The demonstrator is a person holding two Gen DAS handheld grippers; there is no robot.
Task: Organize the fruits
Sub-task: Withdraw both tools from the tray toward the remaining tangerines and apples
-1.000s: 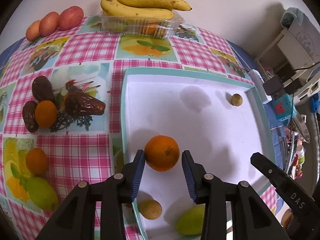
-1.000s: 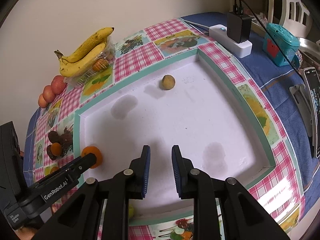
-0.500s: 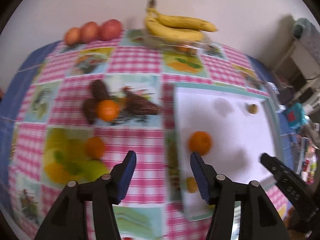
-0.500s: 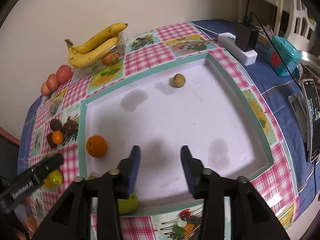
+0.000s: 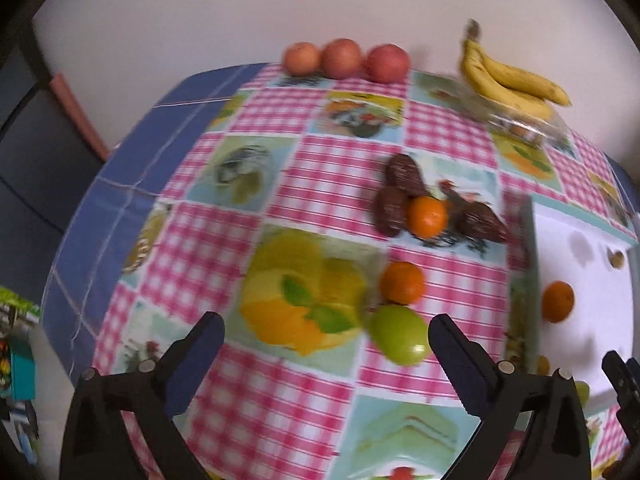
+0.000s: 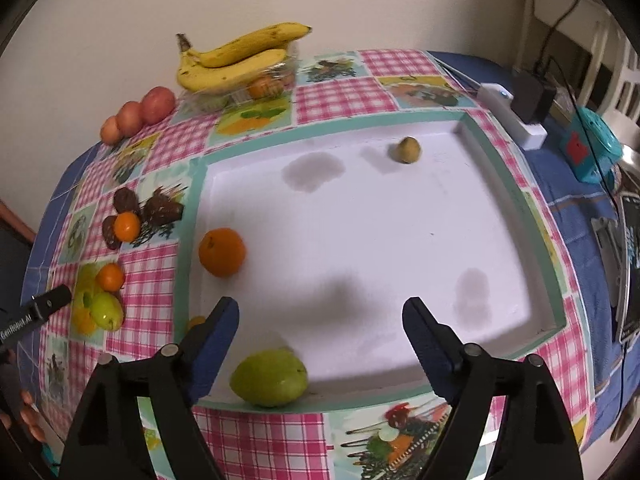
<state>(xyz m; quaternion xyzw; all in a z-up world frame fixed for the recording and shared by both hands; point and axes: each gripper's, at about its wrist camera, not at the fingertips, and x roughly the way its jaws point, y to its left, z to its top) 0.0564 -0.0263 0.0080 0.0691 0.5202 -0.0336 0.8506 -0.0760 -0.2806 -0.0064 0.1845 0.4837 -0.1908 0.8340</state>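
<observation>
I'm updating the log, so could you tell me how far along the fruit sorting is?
Done: an orange, a green fruit and a small brown fruit lie in the white tray. In hand: nothing; both tools are open. Left: a green fruit and two small oranges on the tablecloth.

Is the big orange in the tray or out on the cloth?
In: the big orange sits on the tray floor by its left wall.

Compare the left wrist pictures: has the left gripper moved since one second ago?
Yes. The left gripper has swung left, off the white tray; the orange it framed now lies to its right, and the jaws have opened wider.
</observation>
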